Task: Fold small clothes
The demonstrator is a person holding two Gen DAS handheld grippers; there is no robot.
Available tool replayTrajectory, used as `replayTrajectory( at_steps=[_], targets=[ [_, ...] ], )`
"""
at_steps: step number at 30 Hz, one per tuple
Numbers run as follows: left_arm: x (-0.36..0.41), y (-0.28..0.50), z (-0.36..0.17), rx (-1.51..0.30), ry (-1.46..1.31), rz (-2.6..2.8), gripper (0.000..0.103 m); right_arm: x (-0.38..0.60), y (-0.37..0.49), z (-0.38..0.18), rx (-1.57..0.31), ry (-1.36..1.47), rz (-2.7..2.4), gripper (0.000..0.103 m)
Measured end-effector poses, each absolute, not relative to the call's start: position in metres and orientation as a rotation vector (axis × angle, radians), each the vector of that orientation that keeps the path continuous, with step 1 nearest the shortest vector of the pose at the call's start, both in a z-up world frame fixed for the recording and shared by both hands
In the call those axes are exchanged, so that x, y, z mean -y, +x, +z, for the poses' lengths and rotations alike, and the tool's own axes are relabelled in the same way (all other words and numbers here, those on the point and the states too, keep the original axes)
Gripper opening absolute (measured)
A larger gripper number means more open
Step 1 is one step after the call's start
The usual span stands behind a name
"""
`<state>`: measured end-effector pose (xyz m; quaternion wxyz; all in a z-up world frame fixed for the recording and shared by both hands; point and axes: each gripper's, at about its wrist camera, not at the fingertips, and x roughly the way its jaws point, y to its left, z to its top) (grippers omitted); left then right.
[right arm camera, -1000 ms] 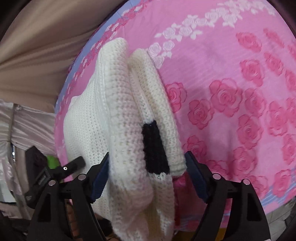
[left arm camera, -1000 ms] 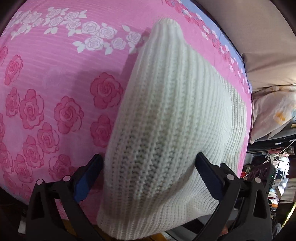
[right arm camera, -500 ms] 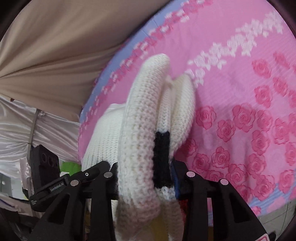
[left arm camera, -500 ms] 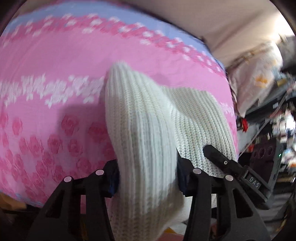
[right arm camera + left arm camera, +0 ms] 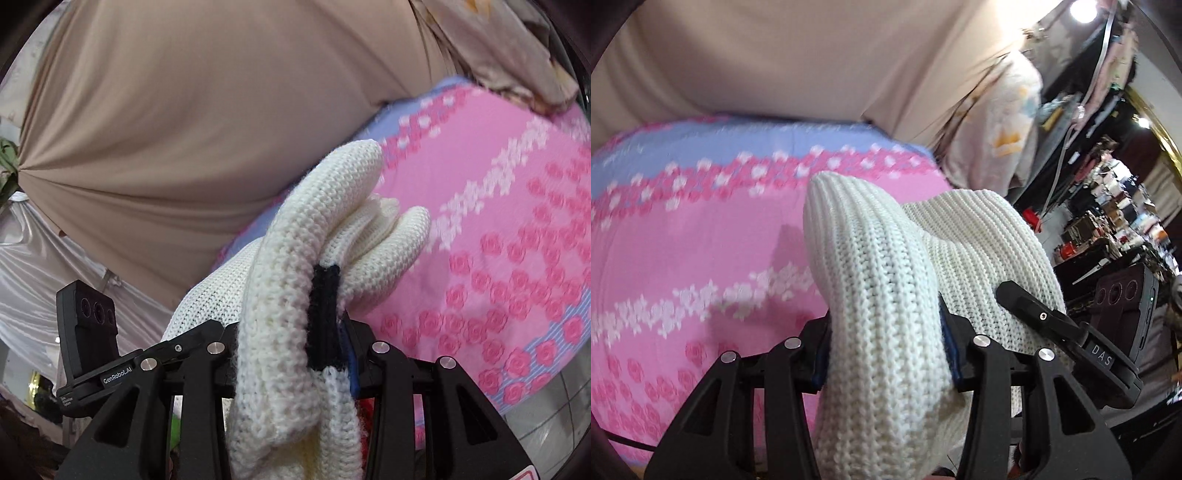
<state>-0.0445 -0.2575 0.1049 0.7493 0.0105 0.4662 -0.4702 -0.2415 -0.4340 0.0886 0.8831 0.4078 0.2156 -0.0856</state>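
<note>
Both grippers' fingers clamped on bunched white knit sweater, its lower folds cut off below frame.

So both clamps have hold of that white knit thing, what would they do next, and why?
Probably carry the sweater forward and lay it over onto the bedspread. The left gripper and right gripper each pinch a bunched edge, and the knit is raised off the bed, so the fold looks unfinished.
</note>
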Motion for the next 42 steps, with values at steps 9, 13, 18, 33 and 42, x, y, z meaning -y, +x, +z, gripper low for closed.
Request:
replayTrajectory(
  at_steps=[9,13,18,33,42],
  targets=[
    [0.226,-0.043,0.199,-0.748,0.003,-1.112,0.045,0.406,-0.251,0.194,-0.241,0.621,-0.154,0.037],
    [0.19,-0.04,0.234,-0.614,-0.018,-1.091,0.046,0.38,-0.24,0.237,-0.164,0.521,-0.096,0.038],
    [0.142,-0.02,0.247,-0.527,-0.033,-1.019,0.047,0.347,-0.208,0.267,-0.127,0.466,0.009,0.039],
    [-0.02,0.08,-0.08,-1.208,-0.31,-0.352,0.069,0.304,-0.082,-0.051,-1.007,0.71,-0.205,0.031],
    [0.009,0.104,-0.084,-1.16,-0.301,-0.403,0.092,0.301,-0.033,-0.053,-1.003,0.705,-0.145,0.076]
  ],
)
